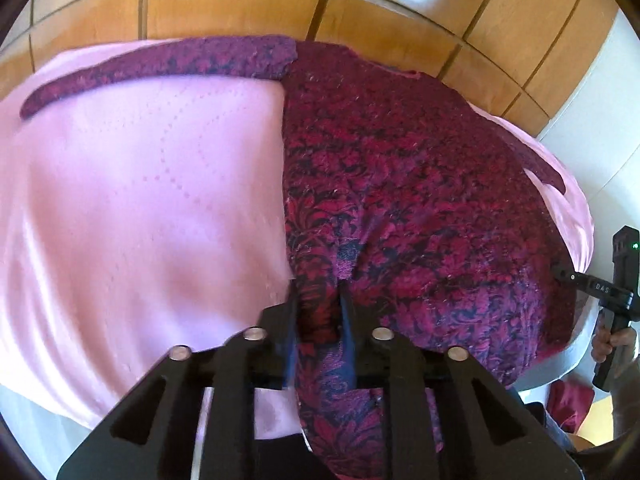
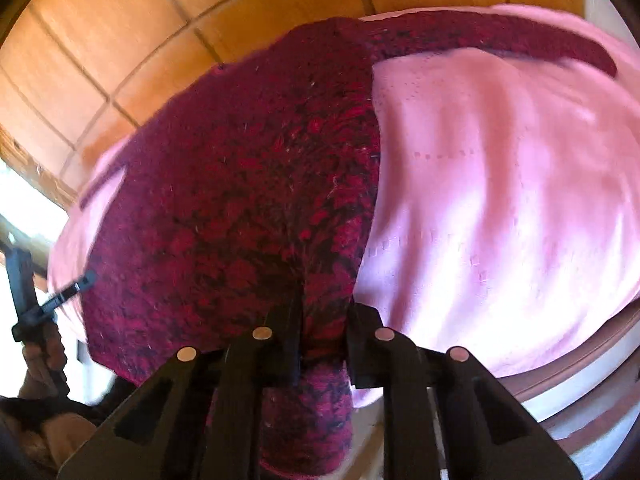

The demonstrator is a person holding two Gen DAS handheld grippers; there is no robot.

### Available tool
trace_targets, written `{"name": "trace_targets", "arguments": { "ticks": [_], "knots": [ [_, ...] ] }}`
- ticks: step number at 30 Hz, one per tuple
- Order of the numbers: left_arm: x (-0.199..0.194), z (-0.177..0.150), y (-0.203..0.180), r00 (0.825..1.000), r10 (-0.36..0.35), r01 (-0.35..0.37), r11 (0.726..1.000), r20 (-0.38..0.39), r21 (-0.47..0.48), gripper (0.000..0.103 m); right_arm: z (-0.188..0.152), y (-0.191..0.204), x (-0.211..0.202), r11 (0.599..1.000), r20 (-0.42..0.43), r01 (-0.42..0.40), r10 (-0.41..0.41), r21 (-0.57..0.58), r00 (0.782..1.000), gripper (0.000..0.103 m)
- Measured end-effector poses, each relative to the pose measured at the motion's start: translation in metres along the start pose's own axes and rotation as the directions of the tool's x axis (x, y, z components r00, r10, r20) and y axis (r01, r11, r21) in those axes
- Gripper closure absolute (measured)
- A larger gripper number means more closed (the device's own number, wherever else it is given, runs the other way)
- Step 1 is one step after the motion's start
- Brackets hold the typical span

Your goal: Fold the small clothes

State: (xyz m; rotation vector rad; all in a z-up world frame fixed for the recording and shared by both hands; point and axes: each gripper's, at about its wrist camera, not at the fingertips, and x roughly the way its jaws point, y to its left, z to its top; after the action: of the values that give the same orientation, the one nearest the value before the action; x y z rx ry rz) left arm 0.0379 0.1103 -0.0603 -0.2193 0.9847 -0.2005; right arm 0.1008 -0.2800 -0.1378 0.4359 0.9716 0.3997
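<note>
While clamped, both grippers pinch maroon garment (image 1: 400, 184).

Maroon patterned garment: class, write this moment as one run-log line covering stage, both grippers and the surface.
stage: grasp for fold | left gripper: shut on maroon patterned garment | right gripper: shut on its near edge | surface: pink cloth

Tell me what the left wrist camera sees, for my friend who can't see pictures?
The left claw pinches a bunched edge of a dark red, flower-patterned garment lying on a pale pink cloth. At the far right, the right claw grips the same garment's other side. Orange-brown floor tiles show beyond.
</note>
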Motion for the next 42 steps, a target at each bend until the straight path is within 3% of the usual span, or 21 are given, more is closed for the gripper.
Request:
{"name": "trace_targets", "arguments": {
  "ticks": [1,3,5,9,11,13,16,19,22,23,24,25,27,30,32,35,37,41,42],
  "knots": [
    [-0.005,0.003,0.001,1.000,0.004,-0.004,1.000,0.024,-0.004,0.080,0.001,-0.002,-0.003,1.000,0.008,-0.014,0.014,0.014,1.000,0.074],
    [-0.017,0.014,0.002,0.996,0.004,-0.004,1.000,0.085,-0.011,0.066,0.014,-0.018,-0.025,0.999,0.062,-0.012,0.010,0.032,0.998,0.057],
    [-0.021,0.026,0.001,0.990,0.009,-0.005,0.999,0.139,-0.032,0.058,0.029,-0.033,-0.029,0.996,0.112,-0.022,0.013,0.086,0.994,0.050],
    [-0.008,0.055,-0.017,0.983,-0.031,0.036,0.999,0.179,-0.025,0.058,0.076,-0.095,-0.042,0.949,0.283,-0.067,-0.024,0.308,0.959,0.049],
    [0.005,0.060,-0.027,0.984,-0.038,0.040,0.999,0.174,-0.006,0.058,0.097,-0.129,-0.041,0.900,0.341,-0.108,-0.047,0.422,0.939,0.049],
    [0.023,0.066,-0.039,0.988,-0.042,0.039,0.999,0.146,0.026,0.058,0.123,-0.171,-0.035,0.826,0.395,-0.154,-0.088,0.542,0.915,0.049],
    [0.042,0.070,-0.046,0.993,-0.040,0.034,0.998,0.110,0.053,0.058,0.155,-0.213,-0.025,0.750,0.428,-0.177,-0.153,0.638,0.891,0.053],
    [0.056,0.071,-0.048,0.996,-0.027,0.023,0.998,0.088,0.053,0.058,0.184,-0.237,-0.011,0.708,0.405,-0.138,-0.223,0.693,0.887,0.054],
    [0.063,0.073,-0.044,0.997,-0.019,0.016,0.999,0.076,0.040,0.058,0.207,-0.259,0.005,0.686,0.367,-0.106,-0.247,0.720,0.897,0.056],
    [0.064,0.074,-0.043,0.997,-0.017,0.014,0.999,0.074,0.038,0.058,0.210,-0.259,0.008,0.686,0.358,-0.089,-0.261,0.722,0.896,0.064],
    [0.064,0.074,-0.041,0.997,-0.015,0.012,0.999,0.073,0.036,0.058,0.218,-0.262,0.011,0.692,0.338,-0.048,-0.290,0.721,0.895,0.081],
    [0.066,0.075,-0.043,0.997,-0.013,0.010,0.999,0.073,0.036,0.058,0.224,-0.263,0.011,0.698,0.313,0.001,-0.322,0.716,0.894,0.088],
    [0.066,0.077,-0.043,0.997,-0.014,0.012,0.999,0.073,0.030,0.054,0.235,-0.256,0.009,0.725,0.301,0.066,-0.364,0.686,0.881,0.089],
    [0.065,0.083,-0.043,0.995,-0.027,0.027,1.000,0.091,0.003,0.045,0.246,-0.214,-0.012,0.823,0.372,0.135,-0.388,0.552,0.843,0.090],
    [0.064,0.088,-0.040,0.994,-0.043,0.045,0.999,0.099,-0.023,0.044,0.258,-0.174,-0.023,0.886,0.430,0.161,-0.362,0.434,0.827,0.091],
    [0.064,0.091,-0.037,0.994,-0.037,0.042,0.998,0.100,-0.048,0.044,0.270,-0.115,-0.026,0.943,0.481,0.174,-0.298,0.285,0.825,0.091],
    [0.063,0.094,-0.032,0.994,-0.052,0.060,0.995,0.099,-0.077,0.044,0.273,-0.071,-0.017,0.966,0.496,0.191,-0.254,0.174,0.830,0.091],
    [0.057,0.100,-0.027,0.991,-0.067,0.078,0.992,0.115,-0.095,0.046,0.274,0.010,0.023,0.981,0.457,0.195,-0.168,-0.012,0.873,0.091],
    [0.054,0.102,-0.026,0.989,-0.076,0.088,0.992,0.123,-0.095,0.050,0.271,0.029,0.038,0.983,0.429,0.178,-0.140,-0.050,0.892,0.091]
  ]
}}
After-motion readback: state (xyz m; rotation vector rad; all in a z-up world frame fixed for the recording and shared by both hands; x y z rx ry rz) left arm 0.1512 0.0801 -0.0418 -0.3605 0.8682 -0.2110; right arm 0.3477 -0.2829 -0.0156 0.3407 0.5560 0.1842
